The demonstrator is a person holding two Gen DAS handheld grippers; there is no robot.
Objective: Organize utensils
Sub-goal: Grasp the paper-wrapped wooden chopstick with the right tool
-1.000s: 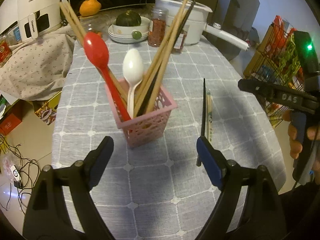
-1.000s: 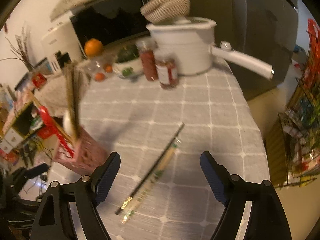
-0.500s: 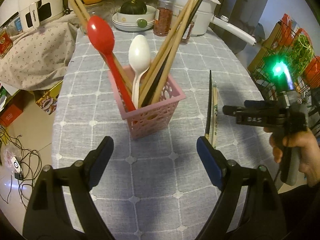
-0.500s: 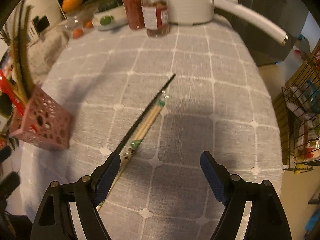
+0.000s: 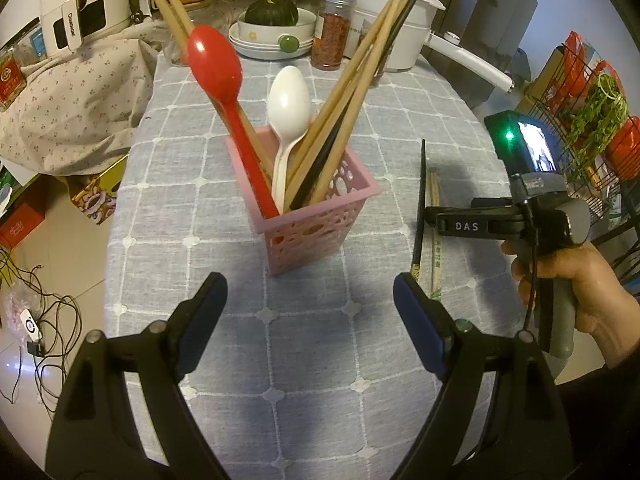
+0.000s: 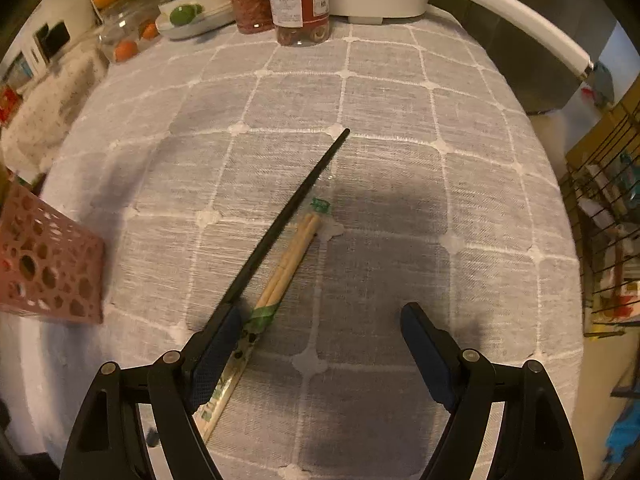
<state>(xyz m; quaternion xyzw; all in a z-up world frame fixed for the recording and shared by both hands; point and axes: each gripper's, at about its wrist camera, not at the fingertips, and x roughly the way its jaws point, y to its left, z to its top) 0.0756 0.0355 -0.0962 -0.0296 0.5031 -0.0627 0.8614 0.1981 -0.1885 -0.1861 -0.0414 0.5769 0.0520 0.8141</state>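
The right gripper (image 6: 320, 344), jaws spread and empty, is hanging low over a black chopstick (image 6: 288, 220) and wrapped wooden chopsticks (image 6: 290, 264) lying on the tabletop (image 6: 400, 160), probably lining up a pickup. The left gripper (image 5: 308, 300), jaws released, is waiting near the pink utensil basket (image 5: 312, 236).

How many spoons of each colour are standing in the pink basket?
Red spoon: 1
White spoon: 1
Total: 2 spoons, both standing in the pink basket.
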